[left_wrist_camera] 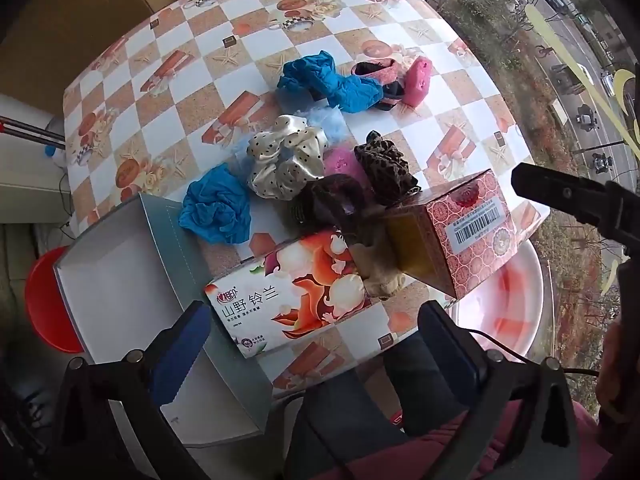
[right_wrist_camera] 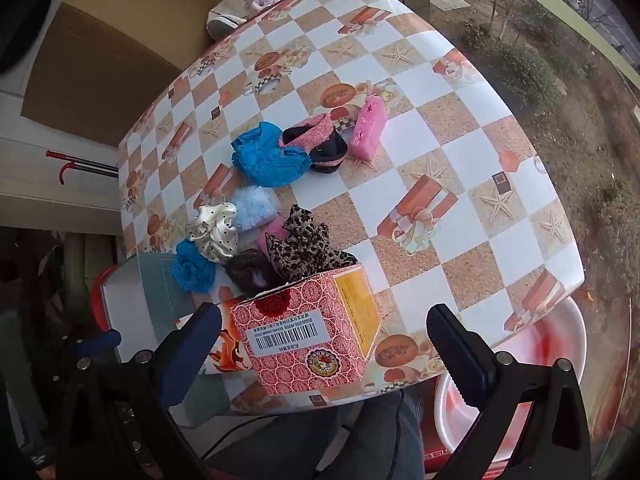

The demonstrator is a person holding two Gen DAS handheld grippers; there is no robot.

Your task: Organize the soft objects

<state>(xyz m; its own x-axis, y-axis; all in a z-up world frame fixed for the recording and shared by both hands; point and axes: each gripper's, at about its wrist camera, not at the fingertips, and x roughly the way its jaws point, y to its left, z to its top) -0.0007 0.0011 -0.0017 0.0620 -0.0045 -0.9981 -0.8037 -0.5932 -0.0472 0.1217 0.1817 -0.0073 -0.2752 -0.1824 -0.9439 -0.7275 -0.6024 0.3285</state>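
Several soft pieces lie mid-table: a near blue cloth [left_wrist_camera: 216, 212], a far blue cloth [left_wrist_camera: 328, 80], a cream dotted scrunchie [left_wrist_camera: 284, 156], a leopard scrunchie [left_wrist_camera: 384, 164], a dark brown scrunchie [left_wrist_camera: 324, 200], a pink-and-black band [left_wrist_camera: 376, 74] and a pink pouch [left_wrist_camera: 418, 80]. An open grey box [left_wrist_camera: 112, 292] sits at the table's near left. My left gripper [left_wrist_camera: 318, 346] hangs open above the table's front edge, holding nothing. My right gripper [right_wrist_camera: 326, 356] is open above the red patterned box [right_wrist_camera: 304, 344], fingers apart from it.
A flowered tissue box [left_wrist_camera: 288, 300] lies at the front edge beside the red patterned box [left_wrist_camera: 460, 232]. A pink-white basin [left_wrist_camera: 516, 304] stands below the table's right corner, a red stool [left_wrist_camera: 44, 300] at the left, and a cardboard box [left_wrist_camera: 80, 12] behind.
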